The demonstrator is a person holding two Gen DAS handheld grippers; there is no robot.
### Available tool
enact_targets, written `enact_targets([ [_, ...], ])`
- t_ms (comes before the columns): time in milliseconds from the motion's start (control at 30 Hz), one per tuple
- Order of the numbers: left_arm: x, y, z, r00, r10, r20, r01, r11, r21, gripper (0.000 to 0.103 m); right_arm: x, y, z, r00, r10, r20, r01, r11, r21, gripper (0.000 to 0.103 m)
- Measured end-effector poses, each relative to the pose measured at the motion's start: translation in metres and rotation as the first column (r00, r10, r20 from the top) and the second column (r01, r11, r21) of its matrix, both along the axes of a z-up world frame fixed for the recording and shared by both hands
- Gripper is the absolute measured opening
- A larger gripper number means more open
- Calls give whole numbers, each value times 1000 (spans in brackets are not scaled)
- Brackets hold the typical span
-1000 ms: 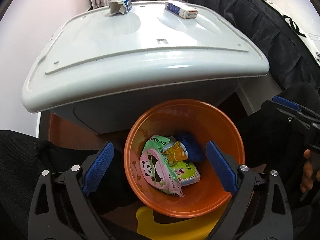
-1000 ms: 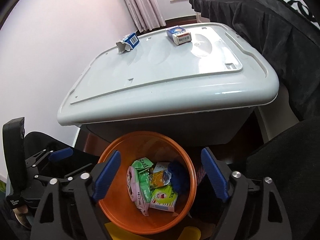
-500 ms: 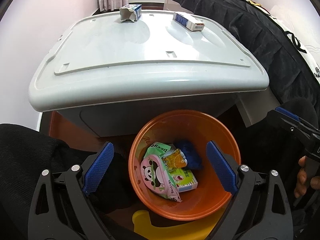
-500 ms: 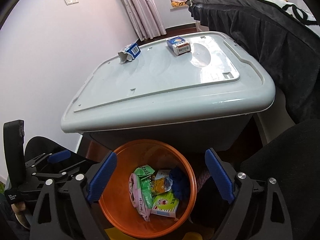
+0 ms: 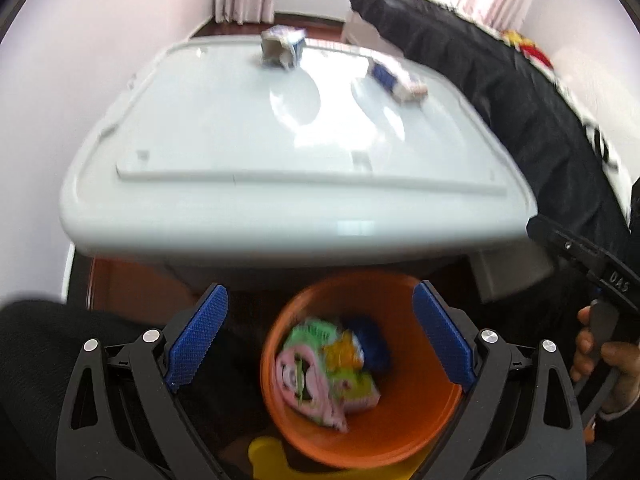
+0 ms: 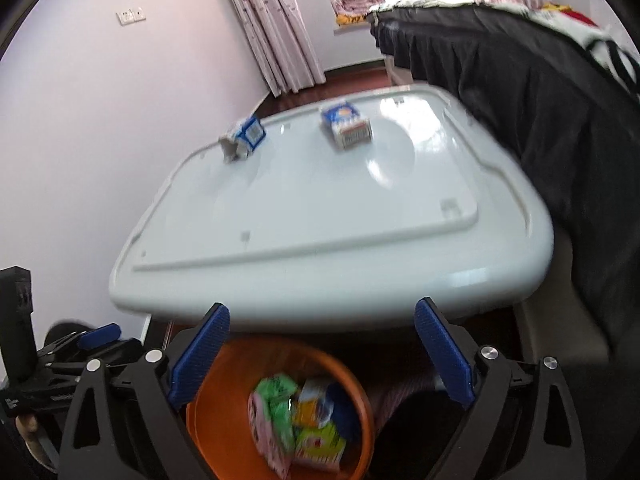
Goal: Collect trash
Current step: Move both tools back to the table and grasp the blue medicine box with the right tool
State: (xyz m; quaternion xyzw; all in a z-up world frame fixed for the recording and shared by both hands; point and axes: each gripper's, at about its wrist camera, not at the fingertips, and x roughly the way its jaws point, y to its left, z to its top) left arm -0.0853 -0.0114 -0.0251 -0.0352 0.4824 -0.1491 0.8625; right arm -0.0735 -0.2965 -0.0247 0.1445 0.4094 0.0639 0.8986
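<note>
A: Any writing u can read?

B: Barely, both views are blurred. "DAS" in white on the black body of the right gripper (image 5: 592,276), right edge of the left wrist view. Everything else is too smeared. The flat carton (image 6: 347,128) has a barcode-like panel facing the cam, text unreadable. The torn carton (image 6: 243,137) has a blue side w/ a white label, also unreadable.

A: Where's the trash?

B: Both cartons sit on the pale grey counter (image 6: 340,216), at its far end, well apart from each other; upper centre of the right wrist frame. Rest is in the orange bin (image 5: 360,436) at bottom centre: a pink panda wrapper (image 5: 304,380), green and yellow packets, something dark blue. Print on them is blurred.

A: Fingers?

B: Left gripper (image 5: 320,340): blue fingers (image 5: 198,338) spread wide, nothing between them, hanging over the bin. Right gripper's fingers (image 6: 440,354) are likewise released and holding nothing, above the bin's far rim. The counter's near edge overhangs btwn them and the cartons.

A: Anything else around?

B: Black cloth (image 6: 520,92) draped along the right side, next to the counter. Pink curtains (image 6: 276,36) at top, wall socket (image 6: 131,16) upper left. Yellow object (image 5: 268,456) just below the bin in the left wrist view; can't tell what it is.
</note>
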Motion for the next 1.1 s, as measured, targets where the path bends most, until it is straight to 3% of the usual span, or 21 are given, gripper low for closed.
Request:
enact_targets([
  [167,47,0,32,993,29,114,-33,999,35,92,62,-7,21,999,31,42,-27,997,-76,98],
  [267,85,-3,48,987,38,159,-50,996,69,92,120,-15,29,999,29,39,-24,992,-126,98],
  [467,165,-7,66,973,67,223,-95,989,116,92,211,-16,21,999,28,24,-21,973,-229,98],
  [667,222,-10,48,974,83,211,-115,983,145,92,274,-5,-7,999,31,-13,-34,966,-257,98],
  [767,227,-5,28,974,120,195,-150,978,148,92,300,0,-26,999,22,-45,-32,966,-255,98],
  [833,234,-6,23,983,99,152,-124,979,163,92,310,3,-34,998,21,-54,-34,966,-256,98],
  [1100,235,-16,14,984,58,169,-97,969,228,92,338,23,-57,995,50,-88,-73,956,-285,97],
])
